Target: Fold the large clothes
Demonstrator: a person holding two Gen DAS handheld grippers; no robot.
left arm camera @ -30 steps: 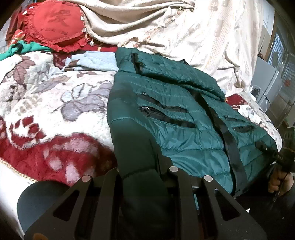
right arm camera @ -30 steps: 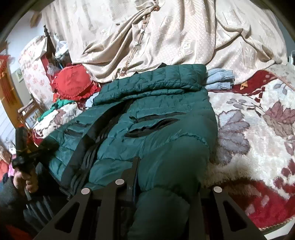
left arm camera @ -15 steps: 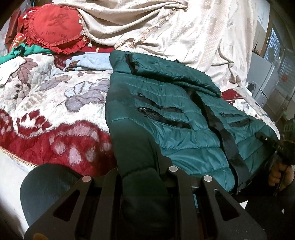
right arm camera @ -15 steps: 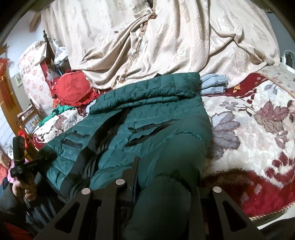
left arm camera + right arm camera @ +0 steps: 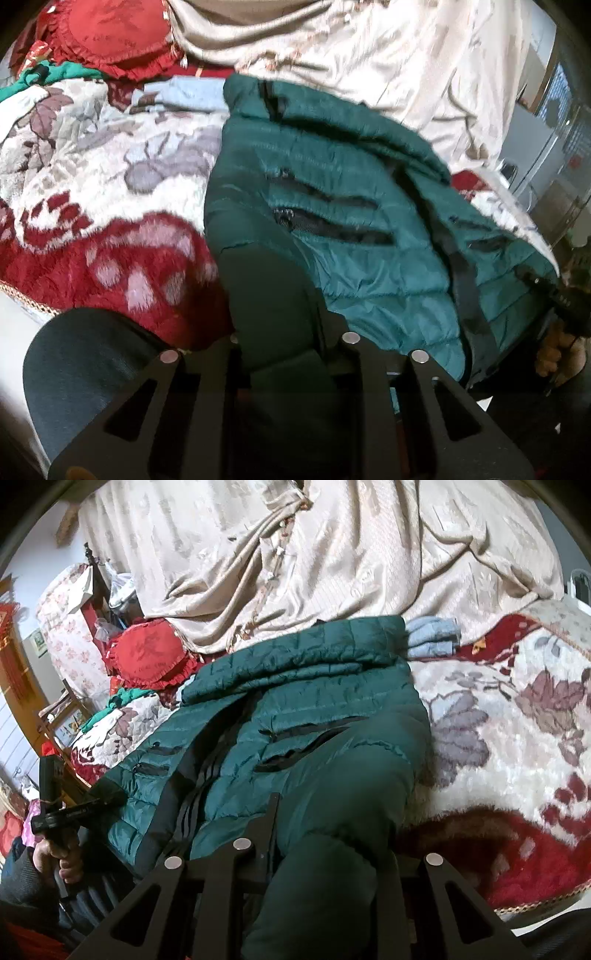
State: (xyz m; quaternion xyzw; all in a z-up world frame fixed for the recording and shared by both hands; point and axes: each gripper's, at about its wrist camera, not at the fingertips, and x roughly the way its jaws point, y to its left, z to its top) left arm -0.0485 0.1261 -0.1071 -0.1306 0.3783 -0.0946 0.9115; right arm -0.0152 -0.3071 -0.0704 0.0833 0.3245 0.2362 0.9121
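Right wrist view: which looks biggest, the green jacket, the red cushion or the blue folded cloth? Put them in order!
Largest to smallest as they look there:
1. Green jacket, by far the biggest, though it also lies nearest the camera.
2. Red cushion.
3. Blue folded cloth, partly hidden behind the jacket, so its true size is unsure.

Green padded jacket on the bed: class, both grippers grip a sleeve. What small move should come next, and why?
Probably lift both sleeves and carry them inward across the chest. The green jacket lies flat, front up, and the left gripper and right gripper are each shut on a sleeve end hanging off the floral blanket.
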